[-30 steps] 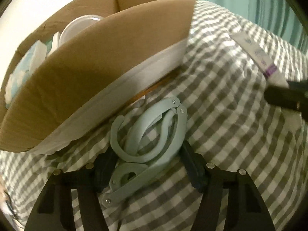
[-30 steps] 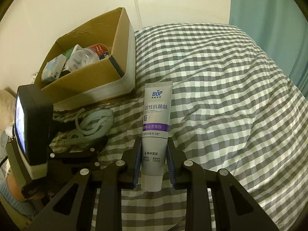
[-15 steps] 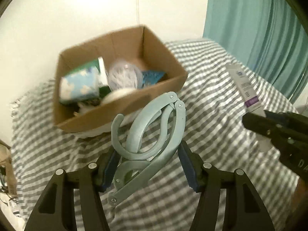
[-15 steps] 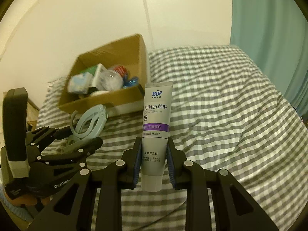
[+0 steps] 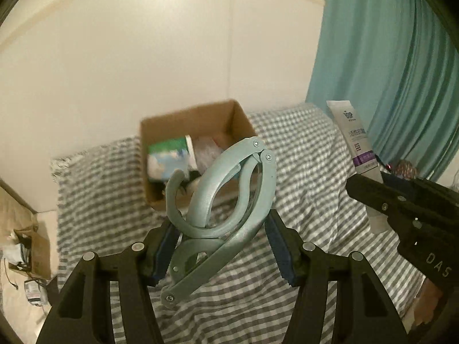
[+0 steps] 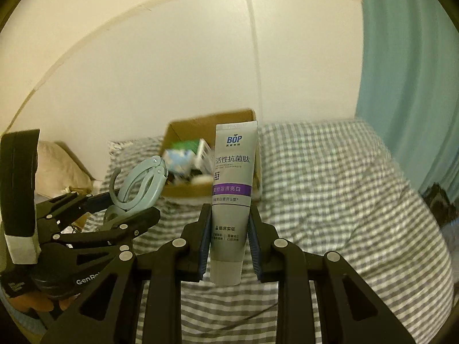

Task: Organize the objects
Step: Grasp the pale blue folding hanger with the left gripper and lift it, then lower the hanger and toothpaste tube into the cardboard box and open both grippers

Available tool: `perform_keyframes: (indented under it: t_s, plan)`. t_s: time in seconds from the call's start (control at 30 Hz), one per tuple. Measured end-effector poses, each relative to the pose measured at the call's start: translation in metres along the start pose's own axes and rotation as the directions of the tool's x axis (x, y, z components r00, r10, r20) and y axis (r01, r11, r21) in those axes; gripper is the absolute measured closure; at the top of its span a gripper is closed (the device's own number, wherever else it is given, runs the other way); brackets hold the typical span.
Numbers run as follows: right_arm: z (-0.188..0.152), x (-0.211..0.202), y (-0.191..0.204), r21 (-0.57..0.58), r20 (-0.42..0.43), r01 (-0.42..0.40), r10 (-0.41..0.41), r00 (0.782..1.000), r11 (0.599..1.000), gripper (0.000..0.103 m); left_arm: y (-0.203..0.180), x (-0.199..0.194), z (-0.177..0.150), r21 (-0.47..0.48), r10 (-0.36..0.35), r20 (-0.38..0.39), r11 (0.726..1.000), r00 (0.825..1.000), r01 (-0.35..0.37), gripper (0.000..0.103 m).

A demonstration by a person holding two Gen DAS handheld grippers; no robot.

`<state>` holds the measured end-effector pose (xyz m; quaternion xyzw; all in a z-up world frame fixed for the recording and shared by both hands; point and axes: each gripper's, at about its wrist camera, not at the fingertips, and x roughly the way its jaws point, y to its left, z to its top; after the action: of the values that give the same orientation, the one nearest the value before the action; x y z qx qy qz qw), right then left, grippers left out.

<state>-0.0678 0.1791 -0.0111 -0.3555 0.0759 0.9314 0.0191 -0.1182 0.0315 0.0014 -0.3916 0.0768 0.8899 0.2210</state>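
Note:
My left gripper point(image 5: 222, 246) is shut on a pale blue folding hanger point(image 5: 226, 200) and holds it in the air above the bed. The hanger also shows in the right wrist view point(image 6: 137, 186). My right gripper point(image 6: 229, 229) is shut on a grey toothpaste tube point(image 6: 232, 189) with a purple band, held upright in the air. The tube shows at the right of the left wrist view point(image 5: 355, 143). An open cardboard box point(image 5: 195, 126) with several items inside sits on the bed by the wall, beyond both grippers. It also shows in the right wrist view point(image 6: 198, 127).
The bed has a grey and white checked cover point(image 6: 330, 177). A teal curtain point(image 5: 387, 57) hangs at the right. The white wall point(image 5: 143, 57) is behind the box. A small cardboard box and clutter point(image 5: 25, 249) lie on the floor left of the bed.
Both grippers have risen and drawn back from the bed with the hanger and the tube in them. The box now looks smaller and farther away.

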Motion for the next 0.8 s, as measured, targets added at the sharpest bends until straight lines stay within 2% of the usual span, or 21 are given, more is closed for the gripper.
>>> perform_keyframes:
  t_s: [0.17,0.43,0.63,0.8]
  plan:
    - [0.033,-0.019,0.019,-0.053,0.041,-0.015,0.017,0.999,0.999,0.08,0.018,-0.027,0.036,-0.036,0.026,0.044,0.999,0.999,-0.024,0.041]
    - [0.101,-0.017,0.032,-0.091,0.092,-0.027,0.035,0.995,0.995,0.08,0.041,-0.033,0.088,-0.063,0.064,0.096,0.996,0.993,-0.058,0.041]
    - [0.145,0.014,0.027,-0.081,0.092,-0.046,0.053,0.994,0.996,0.08,0.054,-0.004,0.125,-0.056,0.075,0.12,0.996,0.99,-0.068,0.041]
    - [0.172,0.05,0.025,-0.09,0.087,-0.041,0.049,0.995,0.995,0.08,0.066,0.037,0.135,-0.062,0.055,0.125,0.997,0.991,-0.048,0.041]
